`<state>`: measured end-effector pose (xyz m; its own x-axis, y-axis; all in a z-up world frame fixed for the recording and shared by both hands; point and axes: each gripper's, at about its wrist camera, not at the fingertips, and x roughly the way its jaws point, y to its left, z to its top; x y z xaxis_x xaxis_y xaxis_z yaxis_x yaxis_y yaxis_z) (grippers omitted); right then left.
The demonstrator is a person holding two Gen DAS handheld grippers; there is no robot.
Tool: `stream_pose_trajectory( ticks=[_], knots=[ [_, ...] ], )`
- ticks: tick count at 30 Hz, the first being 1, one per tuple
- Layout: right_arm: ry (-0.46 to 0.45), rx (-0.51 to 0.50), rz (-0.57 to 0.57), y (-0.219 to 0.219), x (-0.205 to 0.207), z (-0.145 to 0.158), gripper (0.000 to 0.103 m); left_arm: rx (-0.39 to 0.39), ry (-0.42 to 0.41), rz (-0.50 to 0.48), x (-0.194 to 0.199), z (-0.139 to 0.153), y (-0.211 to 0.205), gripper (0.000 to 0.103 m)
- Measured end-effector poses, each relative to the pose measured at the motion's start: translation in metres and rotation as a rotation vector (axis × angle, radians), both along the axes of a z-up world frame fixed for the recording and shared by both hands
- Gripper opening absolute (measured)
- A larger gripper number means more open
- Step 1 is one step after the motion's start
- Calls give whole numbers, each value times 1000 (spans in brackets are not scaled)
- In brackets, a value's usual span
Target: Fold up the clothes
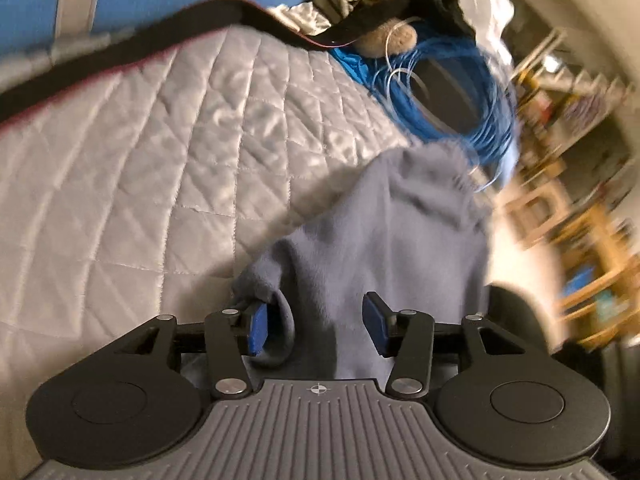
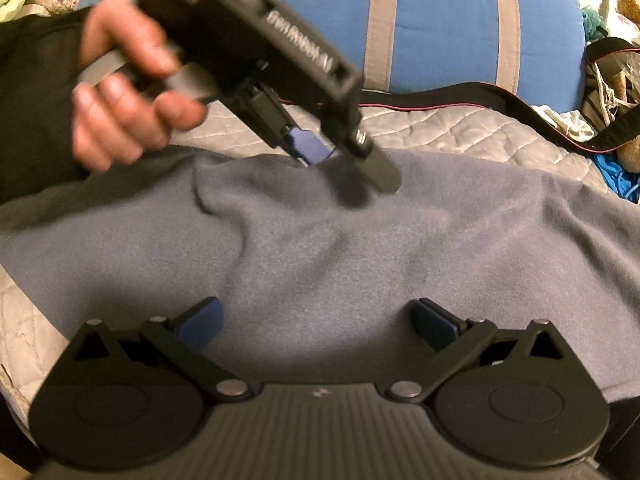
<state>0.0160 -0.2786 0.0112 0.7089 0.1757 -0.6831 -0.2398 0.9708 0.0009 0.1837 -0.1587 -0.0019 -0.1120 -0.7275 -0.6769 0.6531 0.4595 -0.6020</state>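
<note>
I note black linkage grippers, left gripper and right gripper, blue pads, silver screws, bare hand, dark sleeve.

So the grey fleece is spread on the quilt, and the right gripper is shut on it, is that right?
Not quite. The grey fleece is spread on the quilt, but the right gripper is open, its fingers wide apart over the cloth, as the right wrist view shows.
</note>
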Motion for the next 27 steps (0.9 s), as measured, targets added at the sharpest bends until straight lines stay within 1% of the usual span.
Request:
stream_pose_trajectory(
  ticks=[2, 4, 7, 8, 10, 13, 14, 15, 17, 18, 20, 23, 25, 27],
  knots=[
    [-1, -2, 2, 0, 1, 0, 103, -63, 92, 37, 16, -7, 5, 47],
    [-2, -2, 3, 1, 1, -1, 103, -127, 155, 83, 28, -12, 10, 46],
    [-3, -1, 3, 1, 2, -1, 103, -201, 174, 146, 38, -10, 13, 45],
    [-3, -1, 3, 1, 2, -1, 102, -204, 169, 151, 40, -9, 11, 44],
    [-3, -1, 3, 2, 3, -1, 102, -173, 139, 145, 41, -5, 1, 43],
    [-3, -1, 4, 1, 3, -1, 102, -146, 112, 145, 41, -2, -5, 43],
    [-3, 0, 4, 1, 4, -1, 102, -138, 104, 152, 41, -1, -4, 36],
    [-4, 0, 4, 1, 4, -1, 102, -123, 92, 163, 40, -1, -3, 26],
    [-4, -1, 4, 1, 4, -1, 102, -96, 53, 187, 34, 4, 0, 14],
    [-4, -1, 4, 2, 4, -1, 102, -86, 11, 189, 27, 12, 3, 8],
    [-3, -1, 4, 2, 4, 0, 102, -67, -92, 179, 9, 30, 4, 6],
    [-3, -1, 4, 2, 3, 0, 102, -32, -284, 106, -40, 59, -8, 6],
    [-2, -1, 4, 2, 3, 1, 102, -10, -388, 44, -75, 70, -15, 6],
    [-2, -1, 3, 2, 3, 1, 102, 39, -475, -20, -100, 68, -19, 6]
  ],
)
